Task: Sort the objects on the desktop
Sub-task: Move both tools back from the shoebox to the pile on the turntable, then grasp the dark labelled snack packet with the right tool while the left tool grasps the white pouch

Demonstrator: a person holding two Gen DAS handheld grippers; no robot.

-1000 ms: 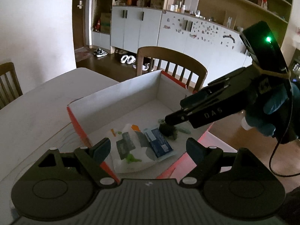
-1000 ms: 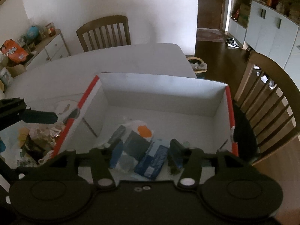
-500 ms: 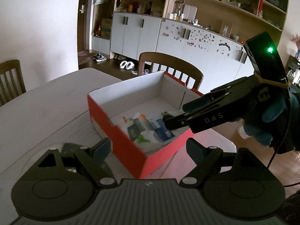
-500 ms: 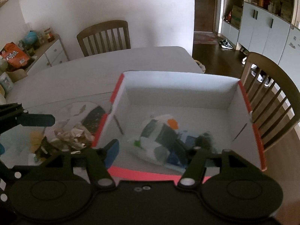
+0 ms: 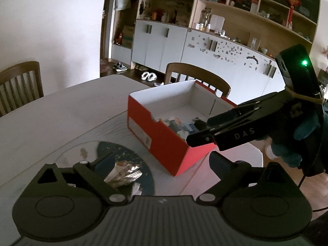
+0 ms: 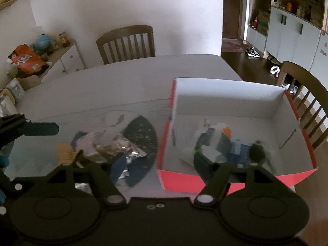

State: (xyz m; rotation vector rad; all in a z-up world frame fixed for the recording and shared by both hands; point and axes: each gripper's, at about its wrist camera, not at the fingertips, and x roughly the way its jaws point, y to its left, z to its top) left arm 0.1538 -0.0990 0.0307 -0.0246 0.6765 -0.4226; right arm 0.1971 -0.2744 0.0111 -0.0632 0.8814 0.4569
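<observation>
Between picks — both my grippers, left (image 5: 157, 162) and right (image 6: 160, 162), gape empty. Next: foil wrapper (image 6: 123, 149) at 11 o'clock, then box (image 6: 235, 182) at 1.

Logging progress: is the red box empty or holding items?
Holding items: the open red box contains a white packet and a blue packet.

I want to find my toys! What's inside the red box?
Inside the red box lie a white printed packet, a blue packet and a small dark lumpy thing. The box's near wall and the right tool hide the near floor.
</observation>
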